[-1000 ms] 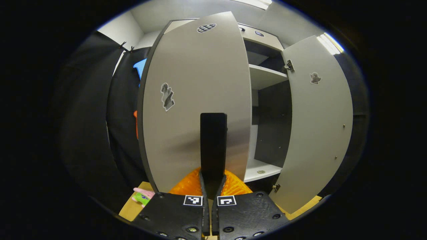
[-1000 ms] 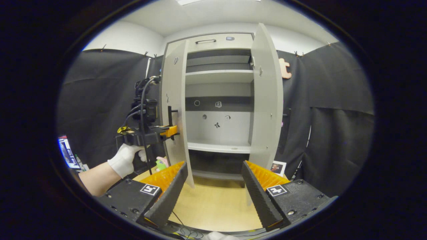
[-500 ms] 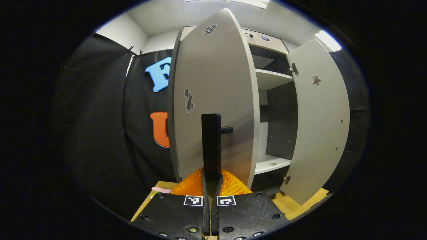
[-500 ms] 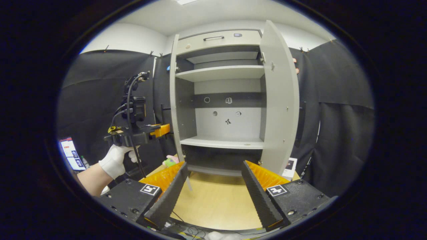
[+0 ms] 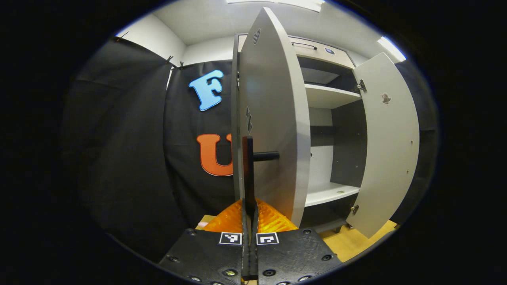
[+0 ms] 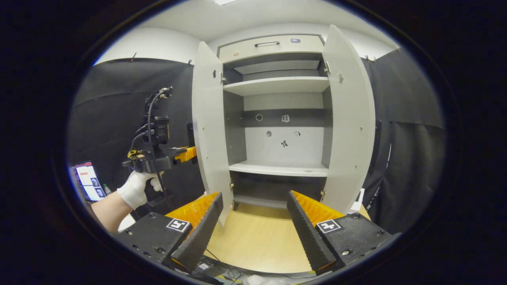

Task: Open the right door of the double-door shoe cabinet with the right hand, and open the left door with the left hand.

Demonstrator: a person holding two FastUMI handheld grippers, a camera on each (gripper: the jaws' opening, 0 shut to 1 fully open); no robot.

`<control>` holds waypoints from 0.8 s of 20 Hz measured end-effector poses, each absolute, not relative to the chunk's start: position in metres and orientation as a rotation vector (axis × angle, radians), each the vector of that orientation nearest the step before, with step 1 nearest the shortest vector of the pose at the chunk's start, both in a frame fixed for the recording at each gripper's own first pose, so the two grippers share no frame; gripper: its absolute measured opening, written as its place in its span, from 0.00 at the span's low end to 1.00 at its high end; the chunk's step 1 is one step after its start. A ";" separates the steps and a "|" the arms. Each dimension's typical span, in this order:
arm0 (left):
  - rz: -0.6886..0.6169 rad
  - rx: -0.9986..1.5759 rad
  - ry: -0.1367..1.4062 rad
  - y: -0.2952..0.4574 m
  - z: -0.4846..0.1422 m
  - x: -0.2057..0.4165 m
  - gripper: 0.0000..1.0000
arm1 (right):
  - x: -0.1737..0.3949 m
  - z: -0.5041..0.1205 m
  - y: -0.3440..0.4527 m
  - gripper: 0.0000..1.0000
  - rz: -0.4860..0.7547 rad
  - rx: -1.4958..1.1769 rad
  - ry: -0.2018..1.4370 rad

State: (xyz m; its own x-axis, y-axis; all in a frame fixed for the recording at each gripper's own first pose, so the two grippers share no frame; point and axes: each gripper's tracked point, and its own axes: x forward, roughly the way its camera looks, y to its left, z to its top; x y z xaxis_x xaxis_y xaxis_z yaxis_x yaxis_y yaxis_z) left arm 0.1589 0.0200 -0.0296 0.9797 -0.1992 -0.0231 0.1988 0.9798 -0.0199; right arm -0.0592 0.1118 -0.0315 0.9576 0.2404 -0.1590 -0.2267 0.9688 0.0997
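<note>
Your left gripper (image 5: 250,211) clamps the left door's handle (image 5: 249,170) at frame centre; your right gripper (image 6: 253,221) hangs open, lower centre, before both swung-out doors.

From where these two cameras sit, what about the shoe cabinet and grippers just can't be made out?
- Left door handle, left gripper view: its lower end is hidden between the left gripper fingers.
- Same handle, right gripper view: the door hides it.
- Stickers on the cabinet back wall, right gripper view: too small to identify.
</note>
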 end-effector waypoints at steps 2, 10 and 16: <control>-0.207 -0.037 0.031 0.028 -0.030 0.158 0.00 | -0.061 -0.033 0.116 1.00 0.245 0.076 0.174; -0.159 -0.034 0.002 0.080 -0.022 0.165 0.00 | -0.060 -0.038 0.131 1.00 0.266 0.084 0.183; -0.195 -0.004 0.003 0.082 -0.021 0.165 0.00 | -0.062 -0.041 0.137 1.00 0.265 0.083 0.194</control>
